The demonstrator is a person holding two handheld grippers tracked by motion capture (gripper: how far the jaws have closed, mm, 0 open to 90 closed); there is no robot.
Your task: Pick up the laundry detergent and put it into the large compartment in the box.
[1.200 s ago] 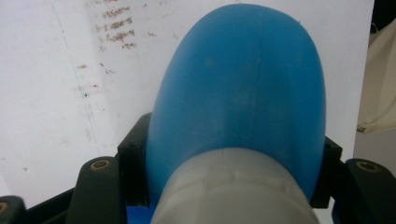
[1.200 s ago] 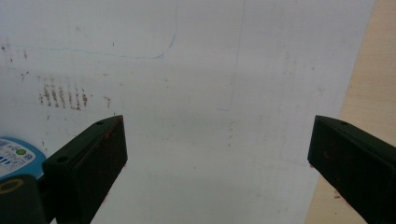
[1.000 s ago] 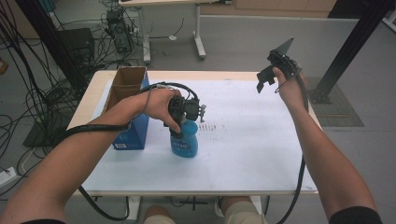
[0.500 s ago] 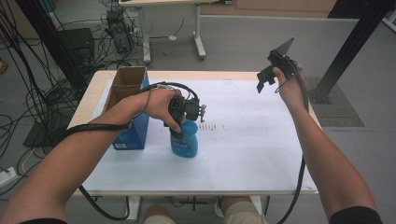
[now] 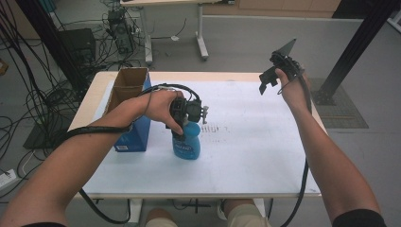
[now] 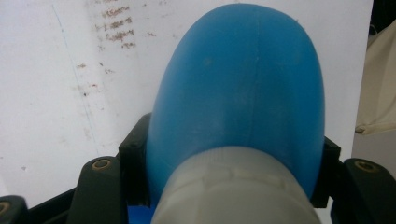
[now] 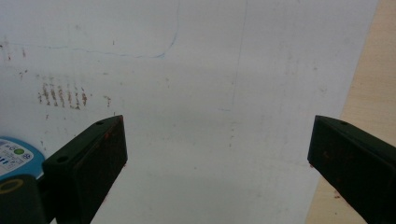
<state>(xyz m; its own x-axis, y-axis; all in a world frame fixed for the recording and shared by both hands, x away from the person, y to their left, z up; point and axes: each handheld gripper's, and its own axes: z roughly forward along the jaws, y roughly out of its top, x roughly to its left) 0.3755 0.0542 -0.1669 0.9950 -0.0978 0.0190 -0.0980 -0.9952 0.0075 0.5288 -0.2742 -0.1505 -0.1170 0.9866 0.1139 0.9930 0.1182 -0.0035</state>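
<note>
Nothing has shifted since the earlier frames: both hands sit where they were and the bottle has not changed place.

Landmark: the open brown-and-blue cardboard box (image 5: 131, 111) at the left end of the white-covered table (image 5: 265, 156).

- Blue plastic bottle with a pale grey neck (image 5: 187, 142) stands upright just right of the box, near but apart from it, long axis vertical. In the left gripper view the bottle (image 6: 243, 93) runs straight away from the camera, neck nearest.
- Left gripper (image 5: 182, 135) comes down on the bottle from above, its jaws clenched on either side of the bottle's upper body just under the neck.
- Right gripper (image 5: 268, 81) is held up in the air well to the right of the box, far beyond the bottle, jaws spread wide with nothing between them (image 7: 217, 154). From those jaws the bottle lies off to the left; its label edge (image 7: 16, 156) shows at the lower left corner.

Judgement: the left hand is the one placed to lift or carry the bottle; since the grip sits high on an upright axis, a straight rise suits it best.
</note>
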